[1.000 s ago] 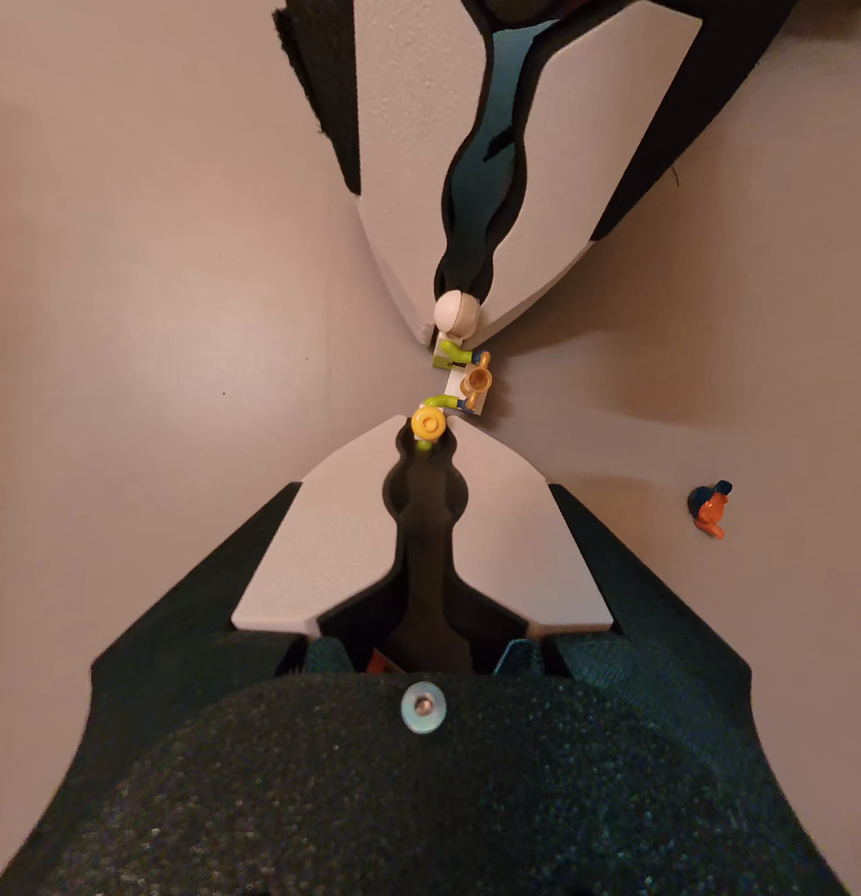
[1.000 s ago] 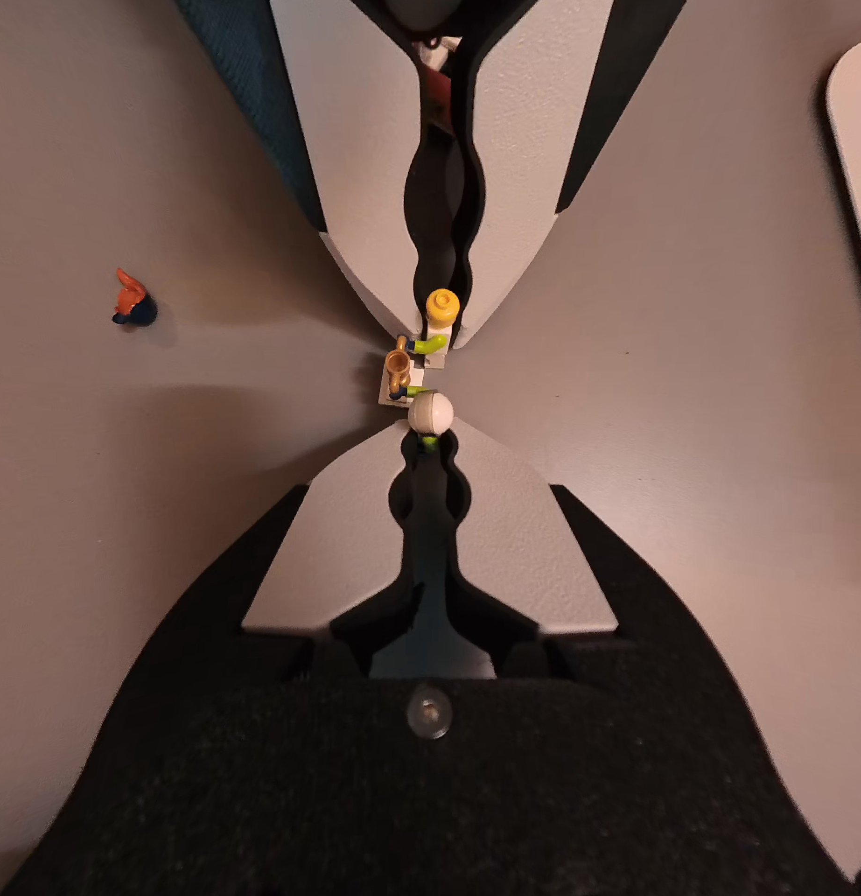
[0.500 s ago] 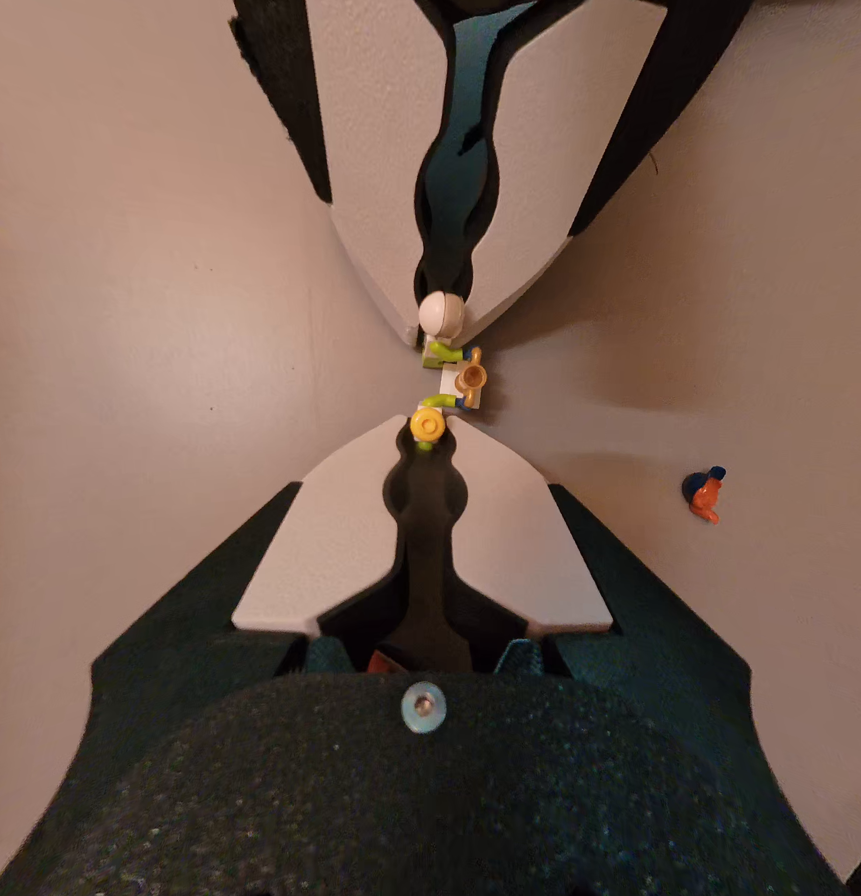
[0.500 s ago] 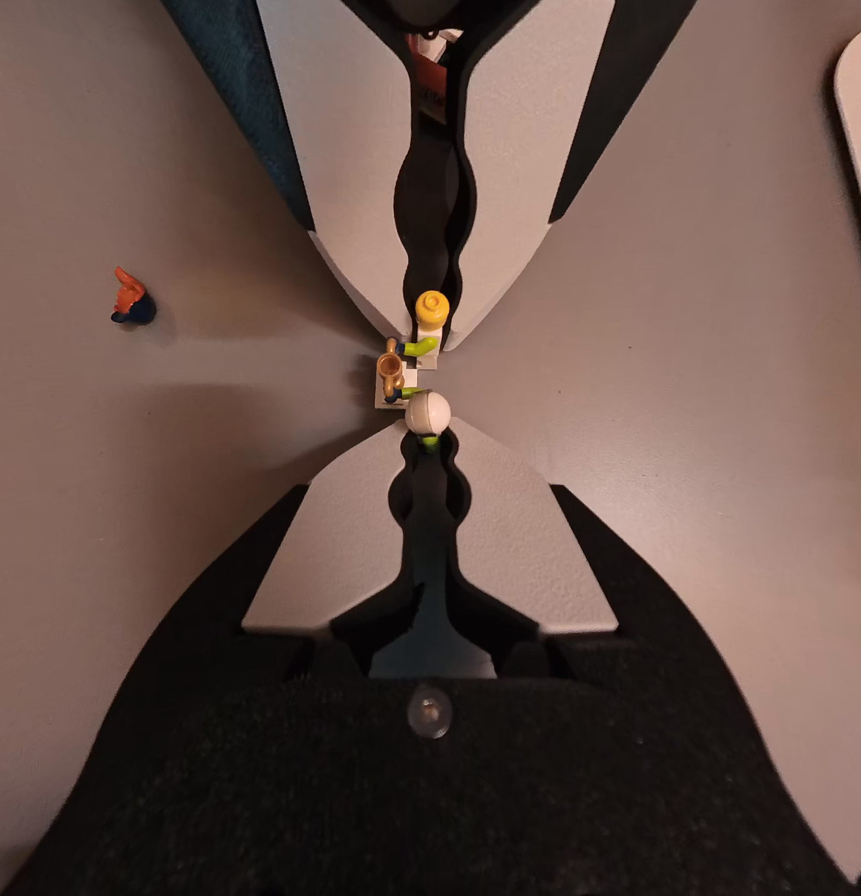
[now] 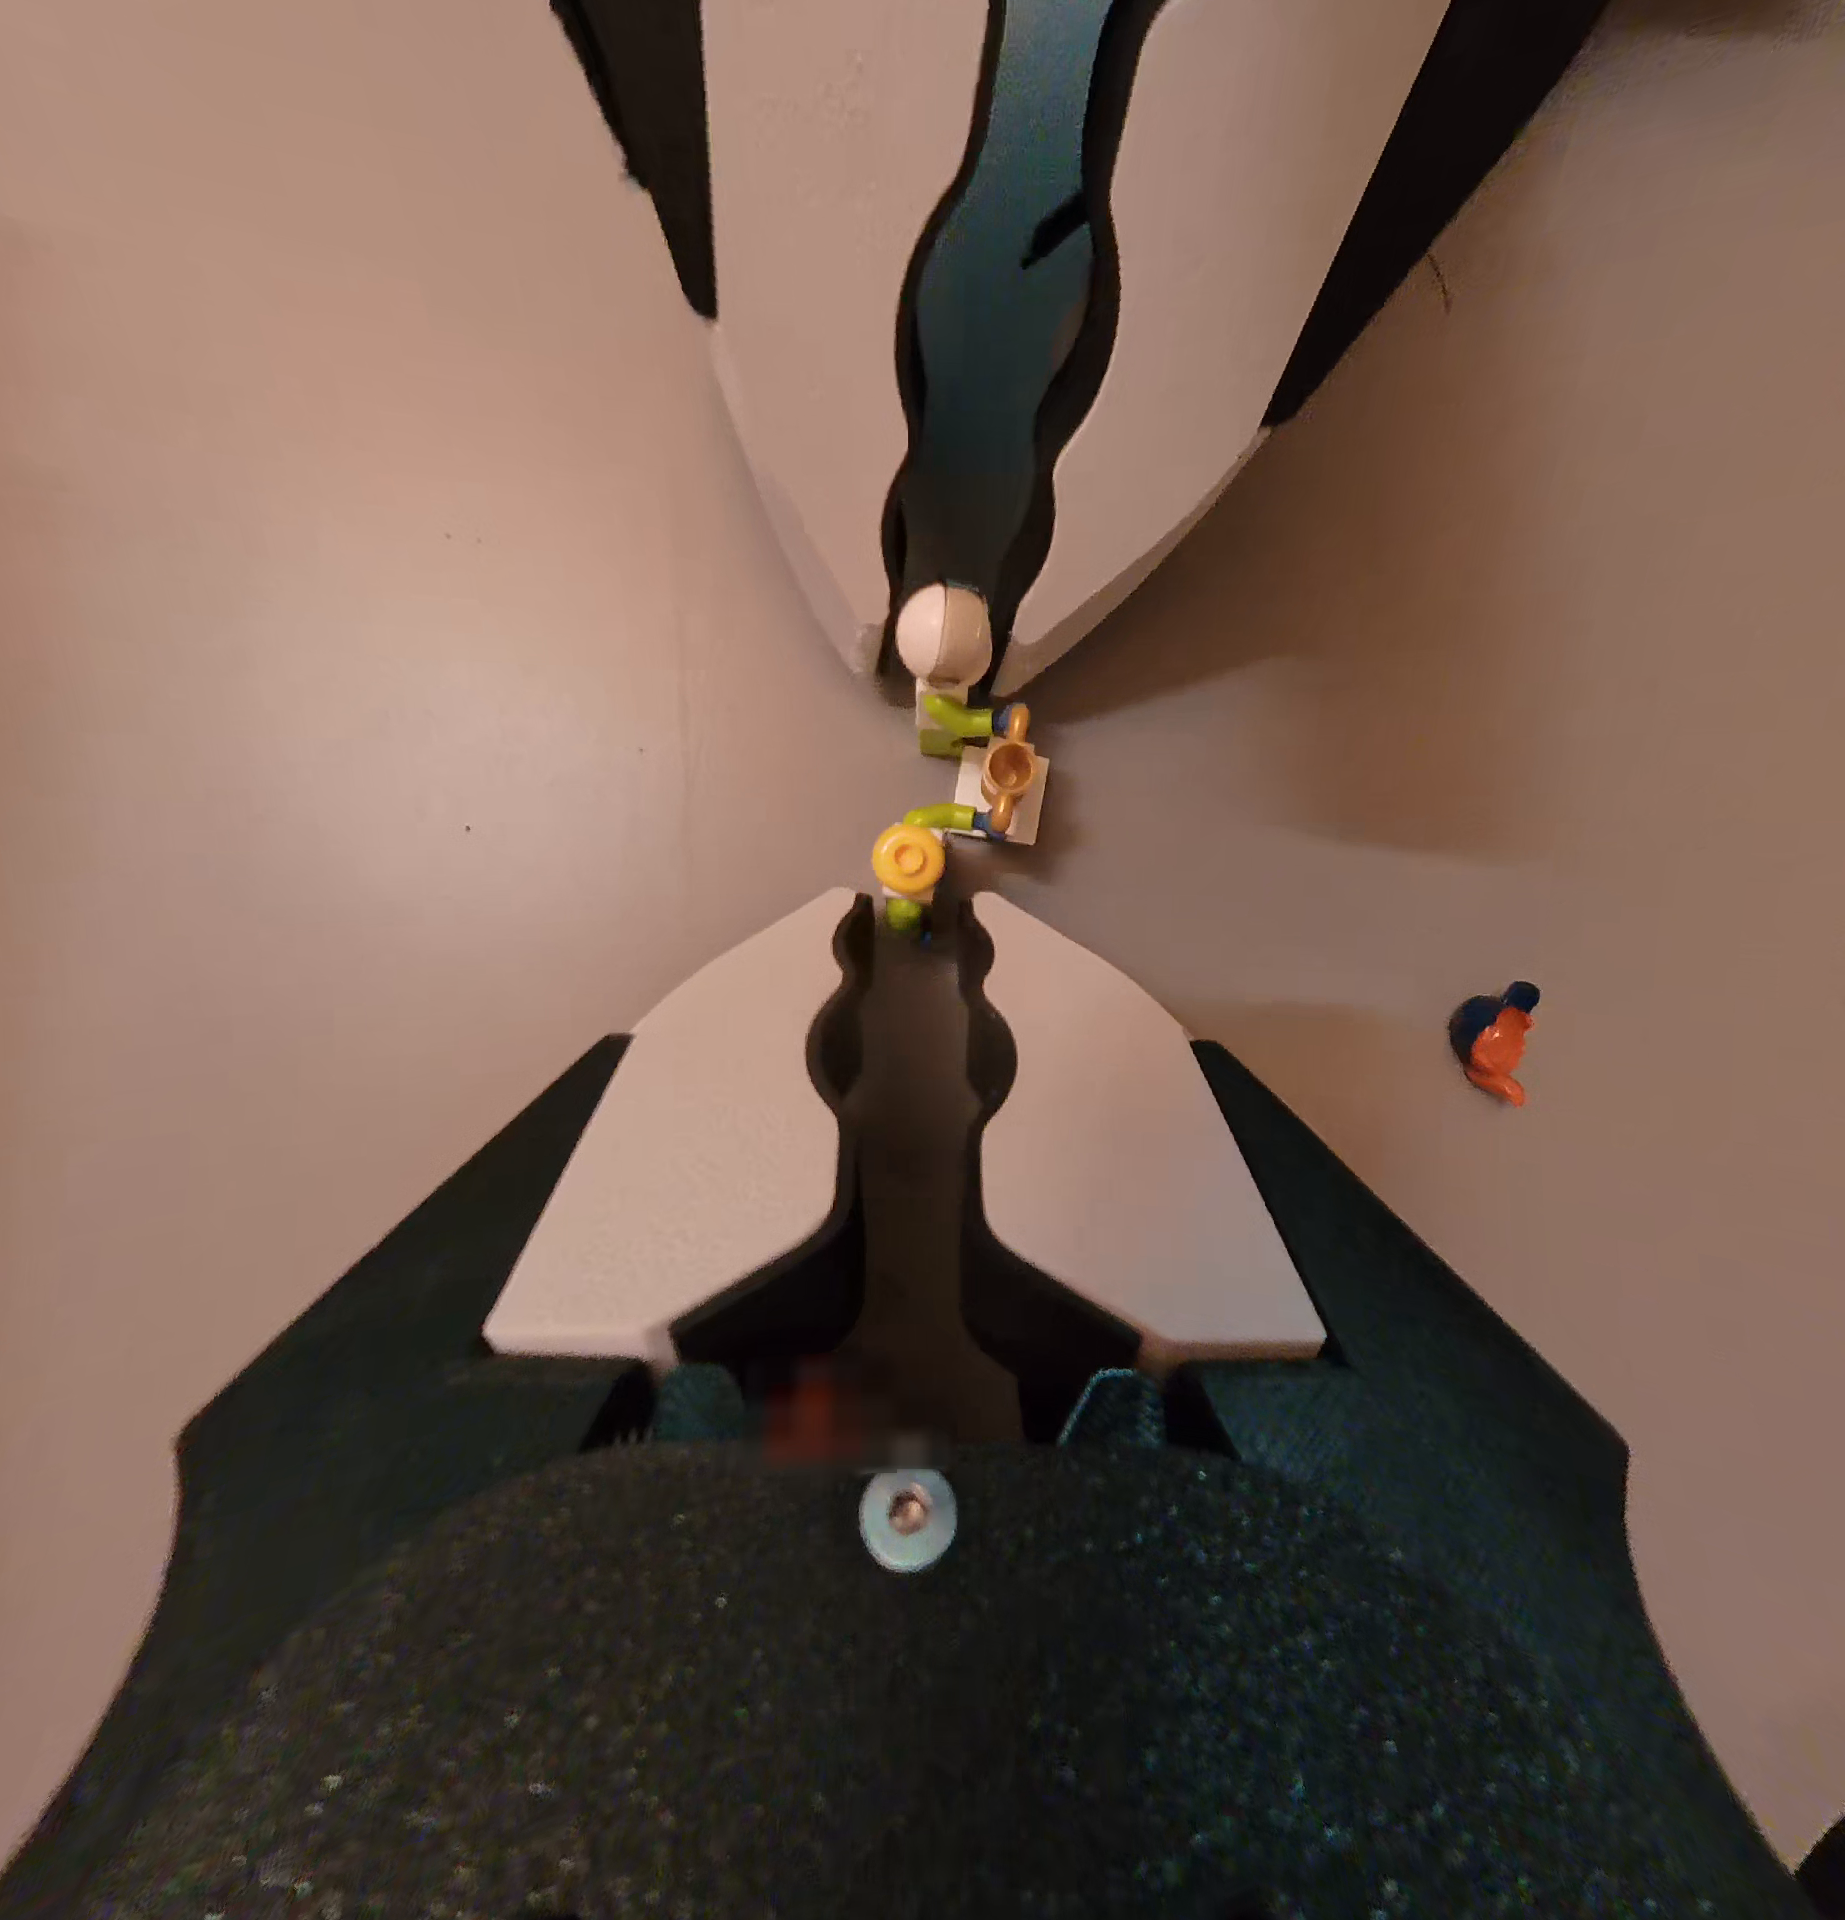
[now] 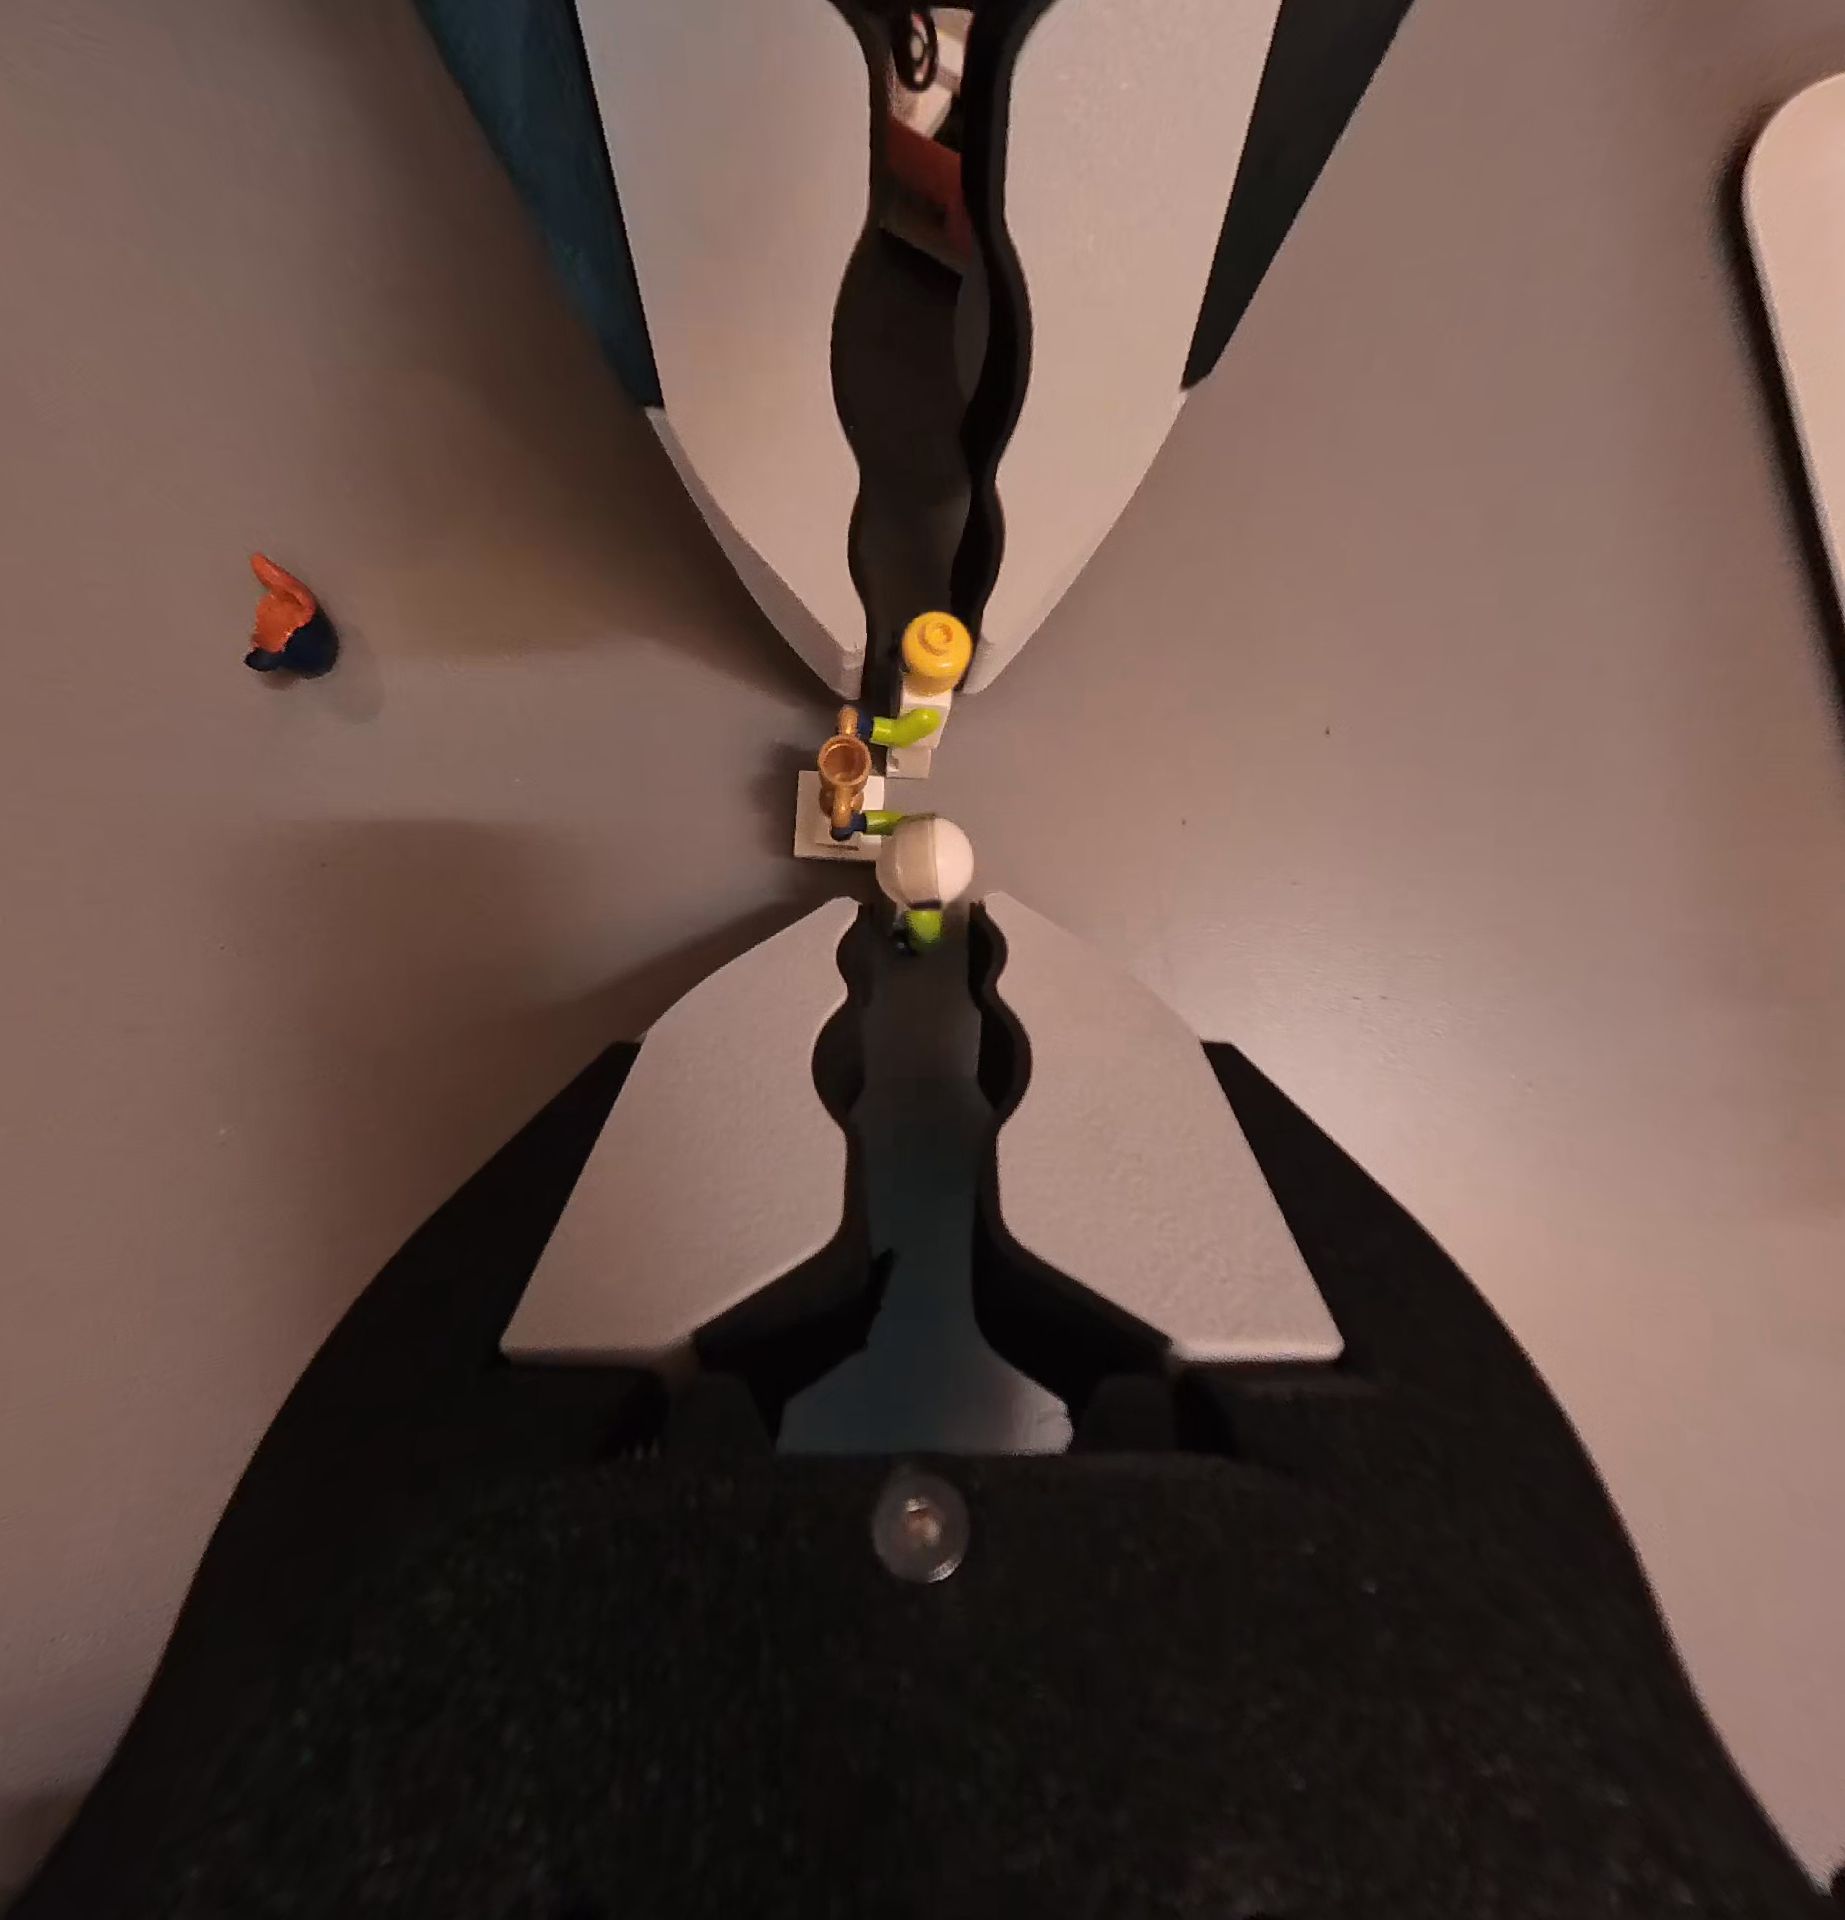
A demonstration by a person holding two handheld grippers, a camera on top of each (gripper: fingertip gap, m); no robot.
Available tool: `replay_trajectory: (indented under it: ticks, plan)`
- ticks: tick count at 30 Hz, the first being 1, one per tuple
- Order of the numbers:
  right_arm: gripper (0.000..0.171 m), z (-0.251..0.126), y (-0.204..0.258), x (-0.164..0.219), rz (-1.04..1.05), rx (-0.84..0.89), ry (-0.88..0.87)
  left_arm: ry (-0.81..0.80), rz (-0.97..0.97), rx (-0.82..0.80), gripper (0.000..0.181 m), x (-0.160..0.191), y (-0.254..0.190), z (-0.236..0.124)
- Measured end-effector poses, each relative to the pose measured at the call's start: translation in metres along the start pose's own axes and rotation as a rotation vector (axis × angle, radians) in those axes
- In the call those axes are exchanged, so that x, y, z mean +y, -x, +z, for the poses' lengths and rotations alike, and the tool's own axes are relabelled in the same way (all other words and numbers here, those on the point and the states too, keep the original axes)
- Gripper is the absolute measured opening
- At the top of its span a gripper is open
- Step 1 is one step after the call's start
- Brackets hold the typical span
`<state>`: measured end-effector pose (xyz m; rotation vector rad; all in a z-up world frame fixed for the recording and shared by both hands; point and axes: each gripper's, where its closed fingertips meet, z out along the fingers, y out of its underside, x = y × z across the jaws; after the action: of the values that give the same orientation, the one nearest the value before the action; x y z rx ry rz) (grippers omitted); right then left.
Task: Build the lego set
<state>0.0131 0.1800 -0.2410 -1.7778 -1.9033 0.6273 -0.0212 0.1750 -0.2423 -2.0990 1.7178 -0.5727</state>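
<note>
So both tongs are clamped down, tip to tip over the table. The left gripper (image 5: 910, 906), white fingers on a dark teal body, is pinching a little plastic minifigure with a bare yellow head (image 5: 907, 860), lime-green arms and a white torso. The right gripper (image 6: 923, 914), white fingers on a black body, is squeezing a second minifigure wearing a round white helmet (image 6: 924, 858), same lime arms. The two figures sit side by side in the gap between the opposing fingertips, each one right at the tip of its own tongs, arms reaching toward a small gold trophy cup (image 5: 1009, 771) standing on a flat white square tile (image 5: 1032, 812); can't tell if the hands actually grip the cup. Off to the side, well apart from everything, a loose orange hair piece with a dark blue cap (image 5: 1489, 1042) lies on the plain beige tabletop (image 5: 326, 623). Only the right wrist view catches the rounded edge of a white tray-like thing (image 6: 1811, 312) at its far right.
</note>
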Motion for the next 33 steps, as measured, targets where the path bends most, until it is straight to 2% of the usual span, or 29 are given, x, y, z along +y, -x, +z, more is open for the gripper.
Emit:
replay_trajectory:
  ticks: [8,16,28,33]
  plan:
    - [0.019,-0.02,-0.008,-0.001,0.009,0.041,-0.025,-0.073,-0.028,-0.062,0.016,-0.001,0.002,-0.015]
    - [0.019,-0.017,-0.005,-0.004,-0.006,0.042,-0.02,-0.143,-0.012,-0.083,0.02,-0.011,0.001,-0.016]
    - [0.019,-0.026,-0.002,0.006,-0.003,0.049,0.018,-0.126,0.054,-0.058,0.021,-0.02,-0.006,-0.007]
    - [0.025,-0.014,0.004,0.006,-0.017,0.028,0.022,-0.117,0.06,-0.044,0.023,-0.016,-0.007,-0.004]
